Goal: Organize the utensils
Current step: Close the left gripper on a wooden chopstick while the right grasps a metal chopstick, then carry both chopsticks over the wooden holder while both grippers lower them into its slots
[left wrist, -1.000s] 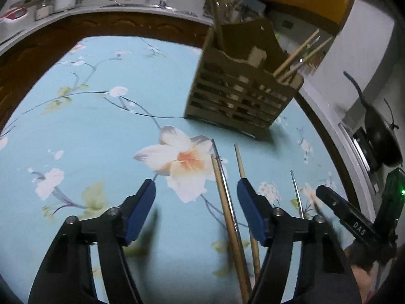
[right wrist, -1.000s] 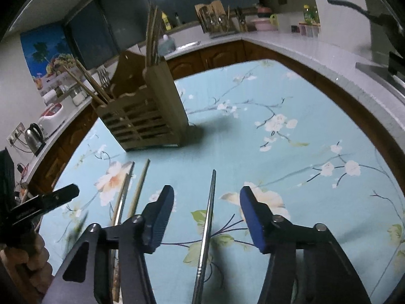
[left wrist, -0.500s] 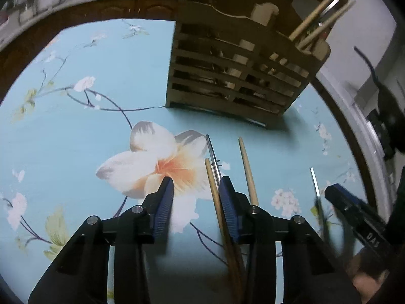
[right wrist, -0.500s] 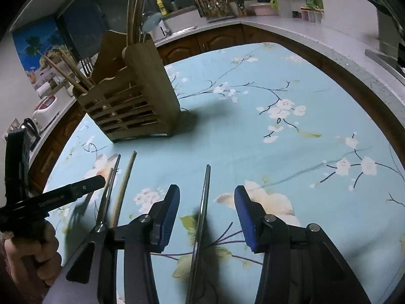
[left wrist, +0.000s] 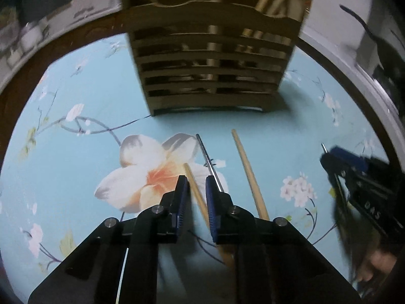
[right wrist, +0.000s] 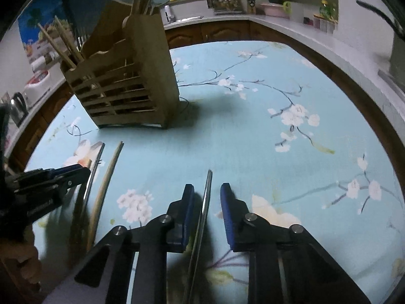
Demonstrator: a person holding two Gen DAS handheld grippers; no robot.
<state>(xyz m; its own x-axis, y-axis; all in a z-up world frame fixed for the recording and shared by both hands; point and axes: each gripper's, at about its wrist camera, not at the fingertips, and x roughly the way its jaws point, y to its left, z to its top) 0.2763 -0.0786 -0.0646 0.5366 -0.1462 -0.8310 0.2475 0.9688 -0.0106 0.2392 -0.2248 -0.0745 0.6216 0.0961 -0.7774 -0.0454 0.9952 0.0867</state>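
A wooden slatted utensil holder [left wrist: 212, 71] stands on the floral blue tablecloth, also in the right wrist view [right wrist: 126, 86], with chopsticks standing in it. My left gripper [left wrist: 196, 185] has its jaws narrowed around a wooden chopstick [left wrist: 195, 190], a small gap left on each side. A metal chopstick [left wrist: 208, 162] lies just right of it, and another wooden chopstick [left wrist: 249, 177] further right. My right gripper [right wrist: 206, 197] straddles a metal chopstick [right wrist: 205, 200] lying on the cloth, jaws partly open and not touching it.
The blue tablecloth [right wrist: 253, 126] covers a round table with a dark wooden rim. A kitchen counter [right wrist: 291, 25] with jars and a dish rack runs behind. A black pan [left wrist: 384, 58] sits at the right. The other gripper [left wrist: 354, 177] shows at the right edge.
Both grippers have moved forward toward the holder and lower to the cloth. Both pairs of jaws have narrowed, the left around a wooden chopstick, the right around a metal one.
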